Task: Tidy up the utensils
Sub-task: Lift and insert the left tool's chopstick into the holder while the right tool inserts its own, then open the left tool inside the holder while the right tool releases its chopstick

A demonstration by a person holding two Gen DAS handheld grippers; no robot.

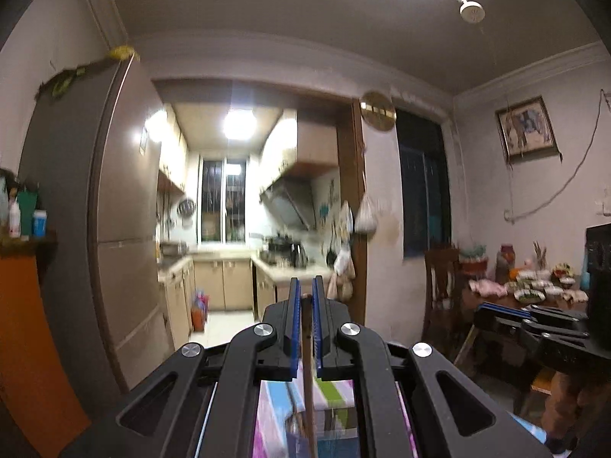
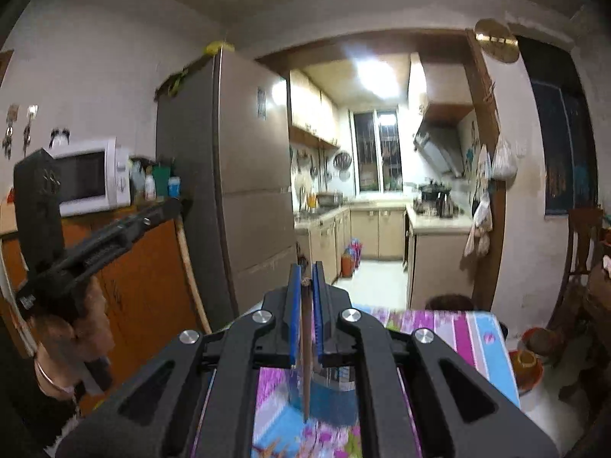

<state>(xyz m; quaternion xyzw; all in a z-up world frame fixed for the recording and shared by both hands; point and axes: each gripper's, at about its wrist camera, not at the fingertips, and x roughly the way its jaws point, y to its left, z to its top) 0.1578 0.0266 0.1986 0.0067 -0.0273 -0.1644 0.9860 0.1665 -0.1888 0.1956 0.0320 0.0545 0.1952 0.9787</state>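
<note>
My left gripper (image 1: 305,286) is shut on a thin brown chopstick (image 1: 307,374) that hangs down between the blue pads over the colourful tablecloth (image 1: 336,393). My right gripper (image 2: 305,271) is shut on another brown chopstick (image 2: 305,351), which hangs down over a blurred blue container (image 2: 328,393) on the tablecloth (image 2: 469,336). Each gripper shows in the other's view: the right one at the right (image 1: 530,320), the left one at the left (image 2: 114,233). Both are raised and level, facing the kitchen.
A grey fridge (image 2: 248,175) stands left of the kitchen doorway. An orange cabinet (image 2: 145,278) carries a white microwave (image 2: 95,175). A wooden chair (image 1: 443,290) and a cluttered side table (image 1: 534,290) stand at the right. A brown pot (image 2: 527,362) sits on the floor.
</note>
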